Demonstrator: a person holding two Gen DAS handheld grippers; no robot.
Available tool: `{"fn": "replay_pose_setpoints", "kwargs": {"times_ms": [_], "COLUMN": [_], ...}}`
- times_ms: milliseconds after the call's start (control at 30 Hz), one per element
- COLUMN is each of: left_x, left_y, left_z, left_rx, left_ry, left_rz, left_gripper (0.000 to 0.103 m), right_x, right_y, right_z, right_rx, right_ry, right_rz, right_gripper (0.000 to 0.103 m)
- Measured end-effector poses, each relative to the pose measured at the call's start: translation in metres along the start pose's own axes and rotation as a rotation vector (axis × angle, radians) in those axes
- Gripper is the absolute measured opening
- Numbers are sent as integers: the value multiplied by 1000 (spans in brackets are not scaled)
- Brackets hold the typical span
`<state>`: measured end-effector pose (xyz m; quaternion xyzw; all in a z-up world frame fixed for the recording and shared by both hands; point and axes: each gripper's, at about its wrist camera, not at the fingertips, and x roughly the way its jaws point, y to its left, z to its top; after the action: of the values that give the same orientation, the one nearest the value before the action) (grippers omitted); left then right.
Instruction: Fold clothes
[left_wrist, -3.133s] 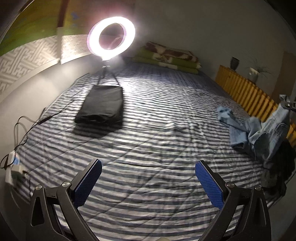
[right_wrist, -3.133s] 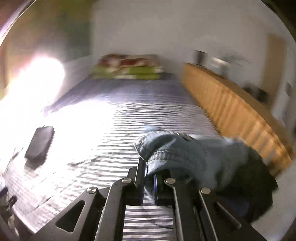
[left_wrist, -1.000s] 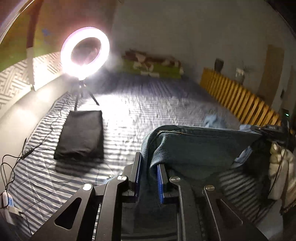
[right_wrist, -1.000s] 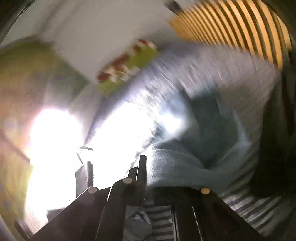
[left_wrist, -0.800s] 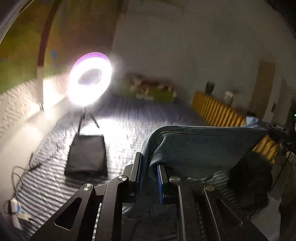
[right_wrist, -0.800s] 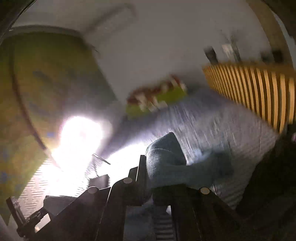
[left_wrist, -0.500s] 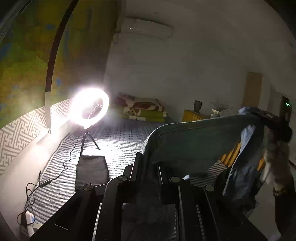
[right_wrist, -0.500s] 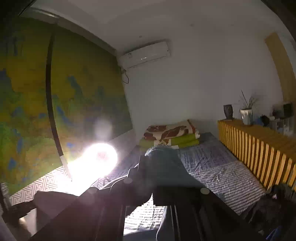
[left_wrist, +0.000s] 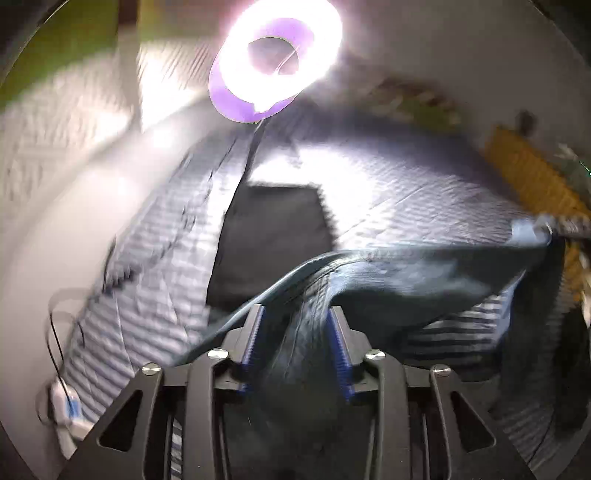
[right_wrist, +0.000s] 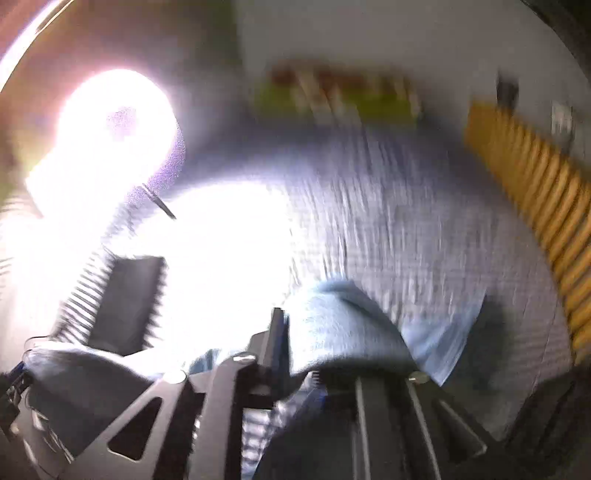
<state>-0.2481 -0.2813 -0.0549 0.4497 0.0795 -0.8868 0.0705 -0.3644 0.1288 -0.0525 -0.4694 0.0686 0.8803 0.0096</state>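
Note:
The blue jeans (left_wrist: 424, 273) stretch as a dark band across the striped bed (left_wrist: 424, 192) from my left gripper (left_wrist: 295, 314) toward the right edge of the left wrist view. The left jaws are opening: the blue pads (left_wrist: 255, 332) stand apart and the denim lies loosely between them. In the blurred right wrist view a pale hump of jeans (right_wrist: 340, 325) drapes over my right gripper (right_wrist: 314, 354). Its jaws are opening too. Its left finger shows; the denim hides the other pad, so the grip is unclear.
A black folded garment (left_wrist: 273, 229) lies on the bed just beyond the left gripper, also black folded garment (right_wrist: 129, 299). A glaring ring light (left_wrist: 273, 62) stands behind it. Yellow slatted rail (right_wrist: 546, 206) lines the bed's right side. Cables and a power strip (left_wrist: 66, 410) sit left.
Both hands have swung down from a raised hold, and the views now tilt onto the bed. The jeans have come down with them. The left pads have parted.

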Motion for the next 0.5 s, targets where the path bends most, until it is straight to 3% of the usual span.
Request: {"fn": "replay_pose_setpoints", "kwargs": {"times_ms": [33, 100, 267, 367, 433, 500], "left_x": [8, 12, -6, -21, -24, -23], "left_y": [5, 8, 16, 20, 21, 18], "left_z": [-5, -18, -61, -84, -97, -110], "left_rx": [-25, -61, -28, -20, -41, -72], "left_ry": [12, 0, -28, -34, -26, -17], "left_rz": [-33, -59, -72, -57, -77, -99], "left_gripper": [38, 41, 45, 46, 46, 46], "right_x": [27, 48, 19, -3, -10, -19], "right_y": [-6, -15, -43, -66, -69, -70], "right_z": [-5, -20, -70, -117, -140, -178], "right_rx": [40, 69, 45, -23, -49, -20], "right_ry": [92, 143, 59, -25, -31, -30], "right_rz": [40, 92, 168, 85, 51, 68], "right_gripper": [18, 18, 30, 35, 37, 51]}}
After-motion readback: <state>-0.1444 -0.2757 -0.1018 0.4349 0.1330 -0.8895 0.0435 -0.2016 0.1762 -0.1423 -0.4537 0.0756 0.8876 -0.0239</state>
